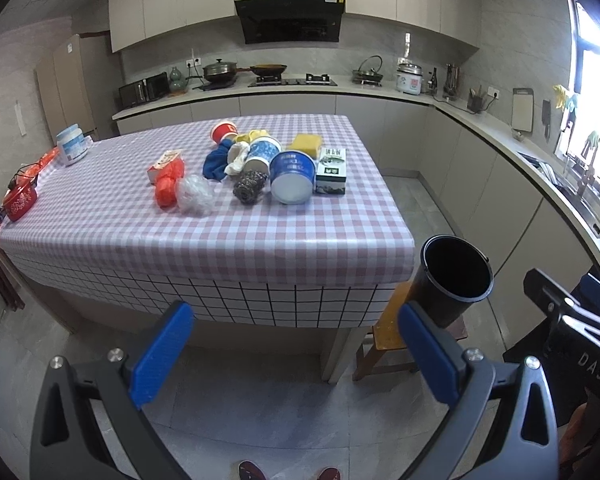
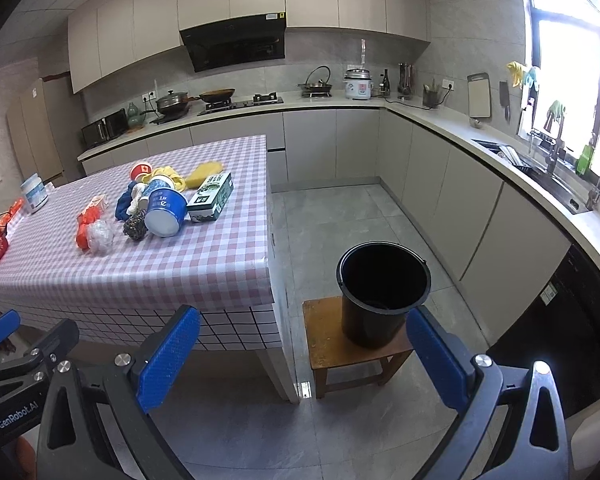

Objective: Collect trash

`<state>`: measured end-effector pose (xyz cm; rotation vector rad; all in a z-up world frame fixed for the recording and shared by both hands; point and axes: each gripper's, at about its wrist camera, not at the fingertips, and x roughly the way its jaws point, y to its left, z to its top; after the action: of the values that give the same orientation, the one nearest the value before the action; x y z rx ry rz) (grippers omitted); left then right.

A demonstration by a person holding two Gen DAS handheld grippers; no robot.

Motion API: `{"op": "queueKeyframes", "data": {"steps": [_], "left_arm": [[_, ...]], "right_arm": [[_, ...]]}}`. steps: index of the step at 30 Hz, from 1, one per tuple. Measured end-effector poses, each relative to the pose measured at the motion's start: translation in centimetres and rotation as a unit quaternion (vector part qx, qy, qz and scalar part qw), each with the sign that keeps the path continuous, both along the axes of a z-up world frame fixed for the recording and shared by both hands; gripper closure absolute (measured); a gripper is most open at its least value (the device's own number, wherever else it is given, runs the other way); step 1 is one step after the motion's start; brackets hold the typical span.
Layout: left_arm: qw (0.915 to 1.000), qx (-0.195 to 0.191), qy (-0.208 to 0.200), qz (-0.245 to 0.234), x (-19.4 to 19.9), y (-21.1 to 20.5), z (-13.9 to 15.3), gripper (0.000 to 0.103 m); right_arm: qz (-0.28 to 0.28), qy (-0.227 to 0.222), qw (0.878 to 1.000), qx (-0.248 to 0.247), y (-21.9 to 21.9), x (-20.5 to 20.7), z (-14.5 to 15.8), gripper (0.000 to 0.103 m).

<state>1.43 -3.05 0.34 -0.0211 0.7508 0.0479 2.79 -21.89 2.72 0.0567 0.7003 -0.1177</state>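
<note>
1. The left gripper is held in the air in front of the table, its blue jaws spread wide with nothing between them.
2. The right gripper is also held low over the floor, jaws released and empty.
3. The trash lies in a group on the checkered tabletop: an orange plastic bag, a clear crumpled wrap, a steel scrubber, a blue tub lying on its side, a green carton, a blue cloth and a red cup.
4. A yellow sponge lies behind the carton.
5. The black bucket stands upright on a wooden stool just beside the table's corner.
</note>
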Motion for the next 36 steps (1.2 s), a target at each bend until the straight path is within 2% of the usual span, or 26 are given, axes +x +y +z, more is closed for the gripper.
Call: {"op": "queueKeyframes", "data": {"steps": [36], "left_arm": [[0.9999, 0.005, -0.002, 0.016, 0.0, -1.3, 0.1, 0.0]], "right_arm": [[0.016, -0.002, 1.0, 0.003, -1.5, 0.4, 0.0, 0.0]]}}
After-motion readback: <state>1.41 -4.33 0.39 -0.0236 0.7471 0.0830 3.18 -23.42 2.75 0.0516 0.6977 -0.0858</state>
